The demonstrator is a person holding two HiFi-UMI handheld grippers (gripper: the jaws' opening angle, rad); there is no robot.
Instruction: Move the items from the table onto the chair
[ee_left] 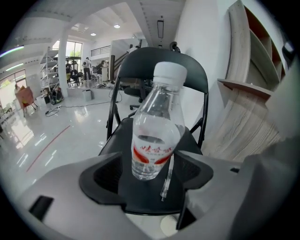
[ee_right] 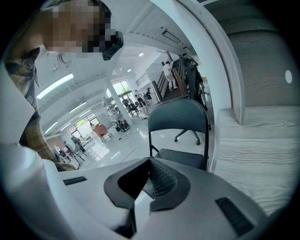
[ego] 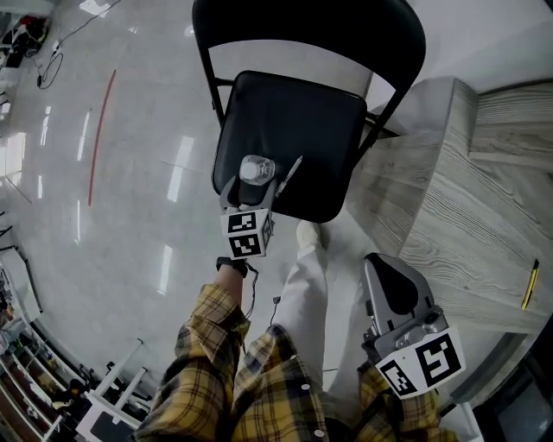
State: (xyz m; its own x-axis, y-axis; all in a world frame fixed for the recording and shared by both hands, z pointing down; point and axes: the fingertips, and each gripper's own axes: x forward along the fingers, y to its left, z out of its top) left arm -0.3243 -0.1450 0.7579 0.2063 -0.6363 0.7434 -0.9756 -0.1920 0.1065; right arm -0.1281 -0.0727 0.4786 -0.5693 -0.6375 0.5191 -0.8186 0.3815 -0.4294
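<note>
A clear water bottle (ego: pixel 257 169) with a white cap and red label stands upright at the front edge of the black folding chair's seat (ego: pixel 298 129). My left gripper (ego: pixel 253 187) is open around it, one jaw on each side with a gap to the bottle (ee_left: pixel 156 136). A clear pen (ego: pixel 290 174) lies on the seat just right of the bottle; in the left gripper view the pen (ee_left: pixel 167 180) lies between the jaws of the left gripper (ee_left: pixel 147 174). My right gripper (ego: pixel 383 269) is shut and empty, low beside the wooden table (ego: pixel 467 198).
A yellow pencil (ego: pixel 530 285) lies on the table near its right edge. The chair's backrest (ego: pixel 311 22) rises at the far side of the seat. My leg and shoe (ego: pixel 308 233) stand between chair and table. Glossy floor (ego: pixel 130 173) spreads to the left.
</note>
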